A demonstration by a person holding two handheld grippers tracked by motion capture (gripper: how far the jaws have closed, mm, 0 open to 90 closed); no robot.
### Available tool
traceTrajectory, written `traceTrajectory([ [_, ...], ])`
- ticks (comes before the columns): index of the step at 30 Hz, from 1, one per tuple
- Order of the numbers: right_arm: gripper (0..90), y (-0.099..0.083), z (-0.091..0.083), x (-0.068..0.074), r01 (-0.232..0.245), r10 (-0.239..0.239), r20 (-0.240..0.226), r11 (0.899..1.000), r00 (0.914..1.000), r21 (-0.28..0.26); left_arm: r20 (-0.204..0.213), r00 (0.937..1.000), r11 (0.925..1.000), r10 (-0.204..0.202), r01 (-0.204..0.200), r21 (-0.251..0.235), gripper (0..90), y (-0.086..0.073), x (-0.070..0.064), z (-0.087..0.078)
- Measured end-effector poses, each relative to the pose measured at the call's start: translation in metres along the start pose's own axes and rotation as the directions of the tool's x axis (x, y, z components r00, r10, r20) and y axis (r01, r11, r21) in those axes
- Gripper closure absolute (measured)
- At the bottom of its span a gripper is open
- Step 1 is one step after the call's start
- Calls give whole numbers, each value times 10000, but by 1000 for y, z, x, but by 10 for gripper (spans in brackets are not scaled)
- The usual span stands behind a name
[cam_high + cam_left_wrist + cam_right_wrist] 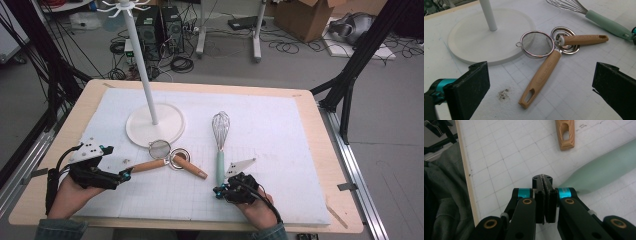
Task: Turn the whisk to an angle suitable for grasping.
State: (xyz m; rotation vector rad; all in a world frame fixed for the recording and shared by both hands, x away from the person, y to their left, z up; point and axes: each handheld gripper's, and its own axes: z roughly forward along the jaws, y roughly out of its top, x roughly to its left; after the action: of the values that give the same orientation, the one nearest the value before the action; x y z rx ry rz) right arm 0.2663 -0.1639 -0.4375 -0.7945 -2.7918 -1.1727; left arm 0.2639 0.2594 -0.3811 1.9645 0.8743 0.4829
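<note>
A small mesh strainer [160, 148] with a wooden handle [541, 77] lies on the white mat, its rim against the round base of a white hook stand [155, 125]. A steel measuring spoon [564, 43] with a wooden handle crosses right beside it. To its right lies a wire whisk [220, 142] with a mint handle [606, 172]. My left gripper [118, 162] is open wide, and the end of the strainer handle sits ahead between its jaws [541, 82]. Just left of the whisk handle's end, my right gripper [218, 190] is shut and empty [545, 182].
The white gridded mat [280, 125] covers most of the wooden table [320, 150]. A dark smudge [503, 94] marks the mat near the strainer handle. The stand's pole [142, 65] rises tall at the back left. The table's front edge [469, 175] is close to my right gripper.
</note>
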Motion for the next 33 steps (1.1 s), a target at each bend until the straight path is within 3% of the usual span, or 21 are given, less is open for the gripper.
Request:
traceTrajectory([
  [21, 890, -2, -5, -3, -78, 77, 107, 10000, 9999, 62, -23, 10000, 10000, -4, 4, 12, 17, 0, 0, -1],
  [25, 877, 3, -11, -2, -42, 39, -89, 9992, 10000, -404, -28, 10000, 10000, -47, 47, -14, 18, -1, 2, -2],
  [29, 891, 7, -23, -12, -364, 374, 97, 9956, 9993, -868, -82, 9999, 10000, -77, 77, -23, 17, -1, 4, -3],
  [33, 894, 18, -38, -33, -862, 948, 694, 9893, 9931, -1180, -78, 9999, 10000, -87, 86, -42, 17, -1, 5, -4],
])
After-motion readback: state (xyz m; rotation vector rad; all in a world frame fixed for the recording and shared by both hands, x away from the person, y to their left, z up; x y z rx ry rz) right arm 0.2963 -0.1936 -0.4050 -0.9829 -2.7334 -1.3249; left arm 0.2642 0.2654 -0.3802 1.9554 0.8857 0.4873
